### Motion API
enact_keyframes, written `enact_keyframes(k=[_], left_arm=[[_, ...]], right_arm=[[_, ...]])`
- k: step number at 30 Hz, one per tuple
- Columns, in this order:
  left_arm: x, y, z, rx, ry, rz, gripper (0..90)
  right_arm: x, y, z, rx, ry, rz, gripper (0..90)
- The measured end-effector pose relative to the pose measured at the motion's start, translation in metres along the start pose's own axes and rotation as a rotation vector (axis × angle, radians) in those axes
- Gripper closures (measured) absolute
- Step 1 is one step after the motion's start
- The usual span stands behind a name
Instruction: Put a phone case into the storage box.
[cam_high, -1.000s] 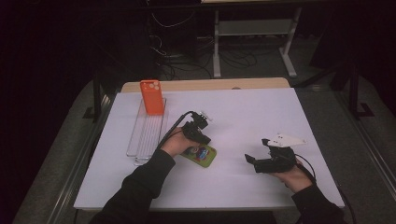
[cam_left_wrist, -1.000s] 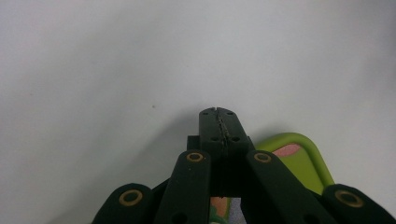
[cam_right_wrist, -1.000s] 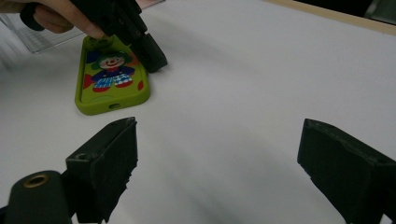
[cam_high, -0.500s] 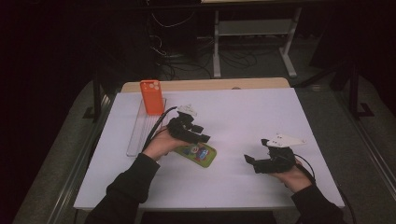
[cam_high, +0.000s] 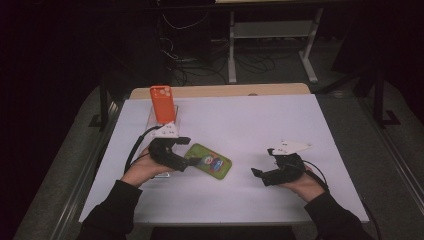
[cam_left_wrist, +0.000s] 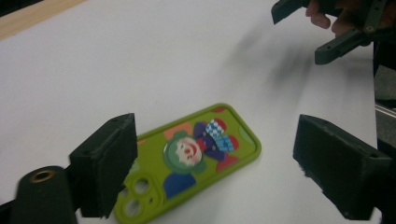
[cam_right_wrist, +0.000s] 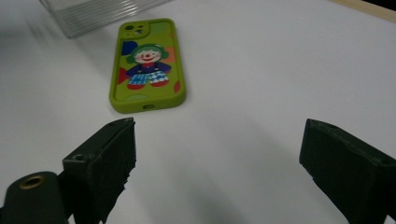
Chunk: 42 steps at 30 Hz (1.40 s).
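Nearest the person, the right gripper (cam_high: 257, 175) hangs just above the white table sheet (cam_high: 250, 120) at its right side, its black jaws spread wide with nothing between them. A little farther in, at the left, the left gripper (cam_high: 192, 161) sits low over the sheet, jaws likewise wide apart and empty.

Between the two lies the flat lime-green rubbery phone case (cam_high: 210, 163) printed with a cartoon clown, back face up, camera cut-outs toward the left gripper. The left gripper view shows the case (cam_left_wrist: 187, 161) just ahead of its jaws, not touching them. The case carries no readable writing or brand.

Beyond the left hand a clear ribbed plastic tray (cam_right_wrist: 93, 11) lies along the sheet, and at its far end an orange phone case (cam_high: 163, 103) stands upright. It shows no lettering.
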<state>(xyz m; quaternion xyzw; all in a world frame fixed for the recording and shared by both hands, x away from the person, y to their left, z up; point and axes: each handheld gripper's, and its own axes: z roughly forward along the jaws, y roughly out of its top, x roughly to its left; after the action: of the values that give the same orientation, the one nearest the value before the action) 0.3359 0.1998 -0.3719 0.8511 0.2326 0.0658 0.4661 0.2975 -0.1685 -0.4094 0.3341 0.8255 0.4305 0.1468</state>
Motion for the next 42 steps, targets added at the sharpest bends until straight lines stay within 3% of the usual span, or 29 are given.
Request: enact_keyframes(k=[4, 12, 16, 19, 28, 35, 42], left_arm=[[-0.006, -0.011, -0.014, -0.002, 0.03, 0.027, 1.3], [-0.01, -0.033, -0.03, -0.045, 0.033, -0.004, 0.0], [-0.01, -0.039, -0.036, -0.073, 0.045, -0.021, 1.3], [-0.008, -0.043, -0.041, -0.078, 0.05, 0.008, 1.9], [-0.001, -0.057, -0.056, -0.083, 0.057, -0.026, 1.8], [0.001, -0.057, -0.062, -0.11, 0.064, -0.029, 1.8], [0.0, -0.058, -0.061, -0.103, 0.061, -0.027, 2.1]], right_arm=[[0.005, 0.01, 0.01, 0.027, 0.036, -0.012, 9.4], [0.018, 0.03, 0.035, 0.087, 0.085, -0.054, 8.0], [0.022, 0.043, 0.05, 0.116, 0.085, -0.064, 7.9], [0.026, 0.052, 0.062, 0.144, 0.09, -0.073, 7.6], [0.041, 0.073, 0.1, 0.24, 0.088, -0.097, 5.8], [0.05, 0.08, 0.127, 0.3, 0.095, -0.148, 5.8], [0.055, 0.078, 0.141, 0.362, 0.084, -0.177, 5.8]])
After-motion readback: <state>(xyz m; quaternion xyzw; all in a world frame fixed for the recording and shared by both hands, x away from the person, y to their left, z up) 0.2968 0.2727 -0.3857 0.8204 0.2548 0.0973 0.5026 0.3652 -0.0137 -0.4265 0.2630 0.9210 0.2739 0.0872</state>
